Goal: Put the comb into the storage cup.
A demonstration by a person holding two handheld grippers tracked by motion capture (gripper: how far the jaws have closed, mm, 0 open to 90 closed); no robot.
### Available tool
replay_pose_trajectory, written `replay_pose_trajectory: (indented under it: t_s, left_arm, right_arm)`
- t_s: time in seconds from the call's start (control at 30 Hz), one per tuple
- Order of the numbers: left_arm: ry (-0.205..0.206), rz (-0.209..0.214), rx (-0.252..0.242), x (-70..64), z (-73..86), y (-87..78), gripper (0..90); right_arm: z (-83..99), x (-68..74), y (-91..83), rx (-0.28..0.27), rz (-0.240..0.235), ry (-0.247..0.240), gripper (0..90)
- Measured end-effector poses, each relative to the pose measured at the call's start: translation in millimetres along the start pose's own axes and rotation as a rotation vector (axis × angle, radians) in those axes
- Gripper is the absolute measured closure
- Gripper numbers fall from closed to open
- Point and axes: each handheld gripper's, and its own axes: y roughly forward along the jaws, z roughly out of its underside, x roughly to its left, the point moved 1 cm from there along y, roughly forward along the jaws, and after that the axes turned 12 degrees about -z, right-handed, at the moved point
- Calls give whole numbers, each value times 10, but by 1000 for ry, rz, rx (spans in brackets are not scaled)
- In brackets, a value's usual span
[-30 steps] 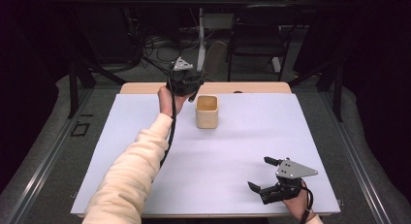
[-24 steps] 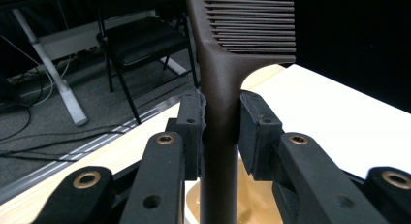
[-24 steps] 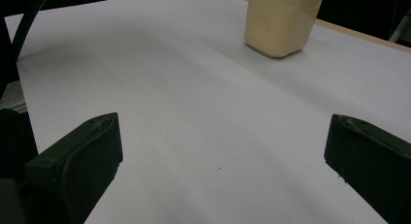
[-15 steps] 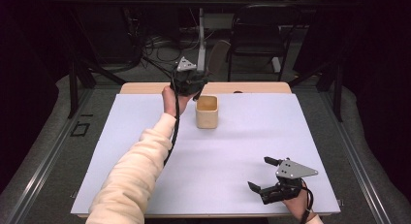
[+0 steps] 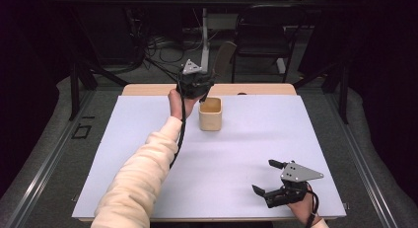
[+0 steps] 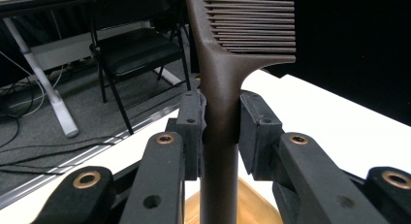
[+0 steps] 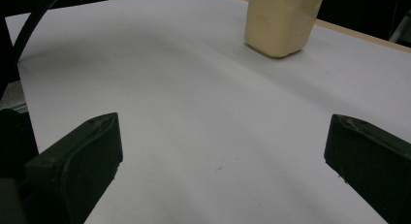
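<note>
Your left gripper (image 5: 204, 90) clamps the brown comb (image 6: 224, 88); lower it upright into the beige cup (image 5: 210, 113) at six o'clock. Your right gripper (image 5: 268, 178) rests wide open, empty.

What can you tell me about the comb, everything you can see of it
The comb is dark brown, plastic by its look, with a long straight handle and a row of fine teeth running off one side at the top. It stands about upright, handle clamped between the left tongs' pads, raised above the tan cup at the table's far side.
</note>
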Motion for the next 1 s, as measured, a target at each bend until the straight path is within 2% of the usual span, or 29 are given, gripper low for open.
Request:
replay_pose_trajectory:
  t_s: [0.37, 1.0]
  left_arm:
    - [-21, 8, -12, -38, 36, 54, 724]
    - [-38, 25, -1, -59, 114, 130, 724]
  right_arm:
    - [0, 3, 0, -1, 0, 3, 0]
    - [-1, 3, -3, -2, -1, 1, 0]
